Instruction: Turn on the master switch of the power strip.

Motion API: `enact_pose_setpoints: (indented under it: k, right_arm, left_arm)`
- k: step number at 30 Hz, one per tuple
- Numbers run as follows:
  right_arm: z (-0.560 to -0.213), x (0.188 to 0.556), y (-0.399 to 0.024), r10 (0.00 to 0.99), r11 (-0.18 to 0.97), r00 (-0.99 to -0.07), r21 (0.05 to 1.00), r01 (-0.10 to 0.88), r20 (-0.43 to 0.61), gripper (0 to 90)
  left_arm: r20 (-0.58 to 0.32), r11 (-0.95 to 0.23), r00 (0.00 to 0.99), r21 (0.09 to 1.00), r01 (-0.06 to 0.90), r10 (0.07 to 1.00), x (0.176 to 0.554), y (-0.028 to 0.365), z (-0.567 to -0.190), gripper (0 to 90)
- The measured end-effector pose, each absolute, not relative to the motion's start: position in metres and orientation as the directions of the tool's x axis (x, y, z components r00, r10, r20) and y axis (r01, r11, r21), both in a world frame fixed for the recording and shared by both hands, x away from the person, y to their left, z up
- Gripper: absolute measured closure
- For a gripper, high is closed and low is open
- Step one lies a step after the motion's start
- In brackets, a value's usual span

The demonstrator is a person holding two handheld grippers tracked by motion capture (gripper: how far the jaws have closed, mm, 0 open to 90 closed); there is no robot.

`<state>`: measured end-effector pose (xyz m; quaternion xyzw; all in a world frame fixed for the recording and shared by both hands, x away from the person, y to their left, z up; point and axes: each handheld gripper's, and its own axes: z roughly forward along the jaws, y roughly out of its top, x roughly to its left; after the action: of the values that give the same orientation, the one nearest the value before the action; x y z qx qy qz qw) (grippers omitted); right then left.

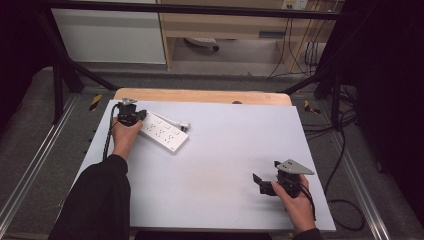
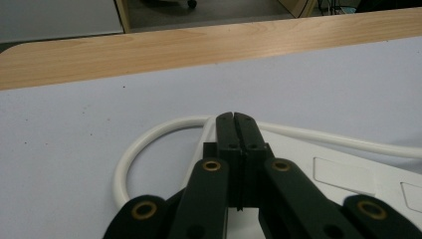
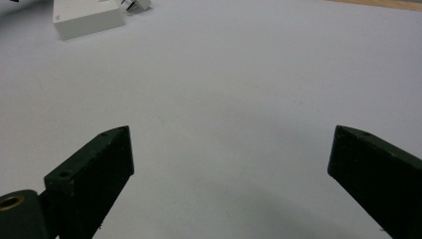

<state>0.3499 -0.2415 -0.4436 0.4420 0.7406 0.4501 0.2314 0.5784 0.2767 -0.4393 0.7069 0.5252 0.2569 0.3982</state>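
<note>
A white power strip (image 1: pixel 165 132) lies on the white board's far left part, with its white cable (image 2: pixel 149 139) looping out from its left end. My left gripper (image 1: pixel 139 116) rests at that end of the strip (image 2: pixel 348 174); in the left gripper view its jaws (image 2: pixel 234 118) are pressed flat together with nothing visible between them, the tips just above the cable's loop. My right gripper (image 1: pixel 265 172) is held near the board's front right, well apart from the strip. Its jaws (image 3: pixel 231 164) stand wide open over bare board. The strip's near end (image 3: pixel 87 17) shows far off.
The white board (image 1: pixel 225 150) covers a wooden table (image 1: pixel 200 96) whose far edge shows beyond it. A white plug (image 1: pixel 184 125) lies by the strip's far side. Black frame legs and cables stand on the floor around the table.
</note>
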Motion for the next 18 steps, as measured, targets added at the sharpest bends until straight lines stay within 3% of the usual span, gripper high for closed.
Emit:
enact_pose_setpoints:
  k: [18]
  right_arm:
    - [-0.4436,0.3500,-0.2414,0.862,0.203,-0.503,0.871,0.448,0.058,4.6]
  left_arm:
    - [-0.053,-0.135,0.319,0.831,0.539,0.946,0.5784,0.2780,-0.4393,90.0]
